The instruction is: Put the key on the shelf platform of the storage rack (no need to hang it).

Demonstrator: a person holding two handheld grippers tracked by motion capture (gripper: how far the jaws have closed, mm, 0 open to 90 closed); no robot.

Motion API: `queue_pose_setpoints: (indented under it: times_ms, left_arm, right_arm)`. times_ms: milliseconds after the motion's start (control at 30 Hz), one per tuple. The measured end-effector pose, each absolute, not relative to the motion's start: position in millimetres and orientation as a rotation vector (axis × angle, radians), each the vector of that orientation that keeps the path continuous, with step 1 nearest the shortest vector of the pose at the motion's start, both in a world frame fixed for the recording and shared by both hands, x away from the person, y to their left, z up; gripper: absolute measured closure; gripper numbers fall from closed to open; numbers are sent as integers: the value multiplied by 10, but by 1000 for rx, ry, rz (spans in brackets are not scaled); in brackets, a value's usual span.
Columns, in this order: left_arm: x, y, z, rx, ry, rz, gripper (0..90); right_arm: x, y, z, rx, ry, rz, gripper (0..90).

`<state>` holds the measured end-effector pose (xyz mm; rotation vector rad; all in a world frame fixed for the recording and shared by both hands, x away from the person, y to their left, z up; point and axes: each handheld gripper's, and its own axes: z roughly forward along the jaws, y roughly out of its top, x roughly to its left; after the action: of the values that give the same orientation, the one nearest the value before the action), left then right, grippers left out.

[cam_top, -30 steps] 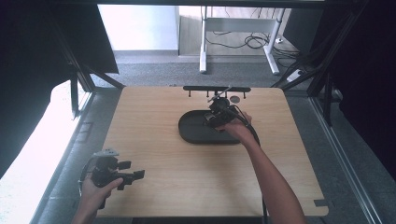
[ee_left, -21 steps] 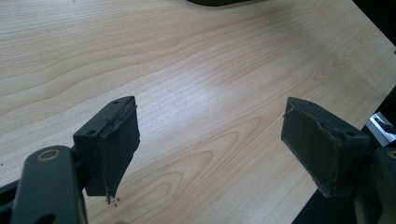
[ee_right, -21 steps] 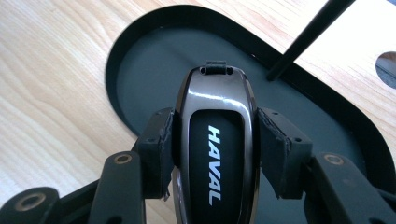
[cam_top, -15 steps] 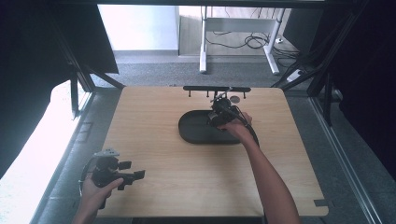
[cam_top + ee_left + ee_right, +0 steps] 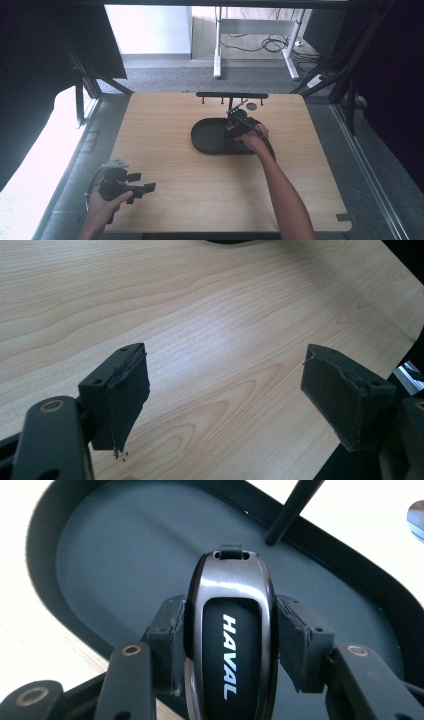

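Placement step: right gripper [image 5: 230, 645] clamps the Haval key fob [image 5: 231, 635] above the oval black tray [image 5: 100, 545]. Next: lower, release. Left gripper [image 5: 225, 400], at 7 o'clock, stands open, empty.

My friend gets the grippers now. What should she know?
Right gripper: shut on the car key marked HAVAL, held over the dark oval tray.
Left gripper: open, holding nothing, over bare table at the near left corner.
Done: the key is gripped.
Left: probably set the key down in the tray or hang it on the black rack behind it; I cannot tell which.
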<state>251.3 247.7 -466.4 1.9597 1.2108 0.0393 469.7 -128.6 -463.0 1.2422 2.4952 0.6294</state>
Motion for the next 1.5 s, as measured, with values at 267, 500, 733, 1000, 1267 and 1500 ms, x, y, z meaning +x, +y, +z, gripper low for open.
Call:
queue_pose_setpoints:
  times_ms: [267, 500, 733, 1000, 1267, 1500]
  left_arm:
    - [2513, 2451, -4671, 1968, 1204, 37, 196]
    - [2515, 2448, -4676, 1967, 1209, 36, 196]
    - [2514, 2450, -4677, 1967, 1208, 34, 196]
    - [2515, 2451, -4678, 1968, 1208, 33, 196]
    - [2516, 2447, -4682, 1972, 1206, 31, 196]
    - [2519, 2441, -4686, 1975, 1205, 31, 196]
  right_arm:
    - [4712, -1301, -4709, 1253, 2488, 613, 494]
    - [4725, -1351, -4795, 1291, 2489, 597, 493]
    - [4754, -1366, -4855, 1286, 2494, 582, 493]
    - [4776, -1375, -4953, 1283, 2508, 528, 492]
    - [4787, -1432, -5062, 1307, 2506, 497, 485]
    - [4734, -1462, -4976, 1299, 2476, 549, 415]
